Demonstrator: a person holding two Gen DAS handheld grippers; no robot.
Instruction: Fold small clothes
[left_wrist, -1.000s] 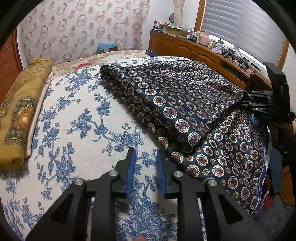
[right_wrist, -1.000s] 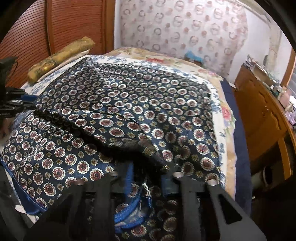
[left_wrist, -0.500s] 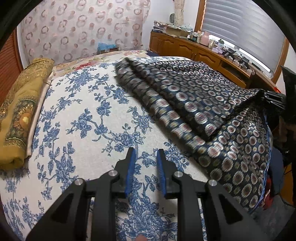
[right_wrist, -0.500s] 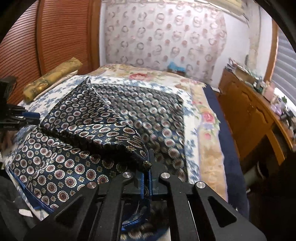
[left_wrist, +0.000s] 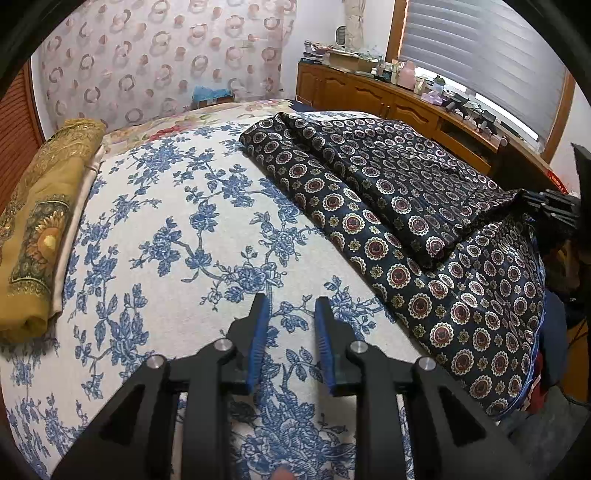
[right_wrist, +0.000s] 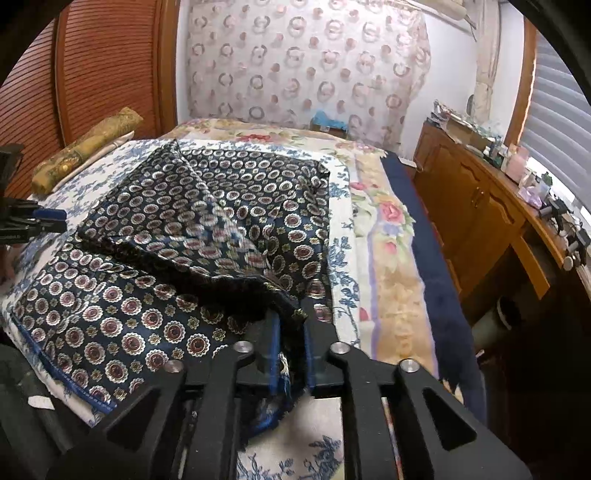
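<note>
Garment: my dark navy medallion-print cloth (right_wrist: 207, 229) lies spread on the bed (left_wrist: 177, 229), one flap doubled over the lower layer, its near edge hanging off the bed's side.
Handling: I judge it thin, soft and light, with a slick sheen; it drapes and wrinkles freely and will likely slide on itself, so folds need laying down flat, not dropping.
Where to hold: corners and the hemmed blue edge give the surest bite; mid-panel would only bunch.
Right tongs (right_wrist: 290, 347): a corner of the flap sits between my blades; they have just been opening, and I cannot tell whether the pads press it.
Left tongs (left_wrist: 290, 332): parted a little and empty, over the bare floral sheet, well apart from the cloth.
Bystander: a folded gold cloth (left_wrist: 40, 221) lies by the bed's far side.
</note>
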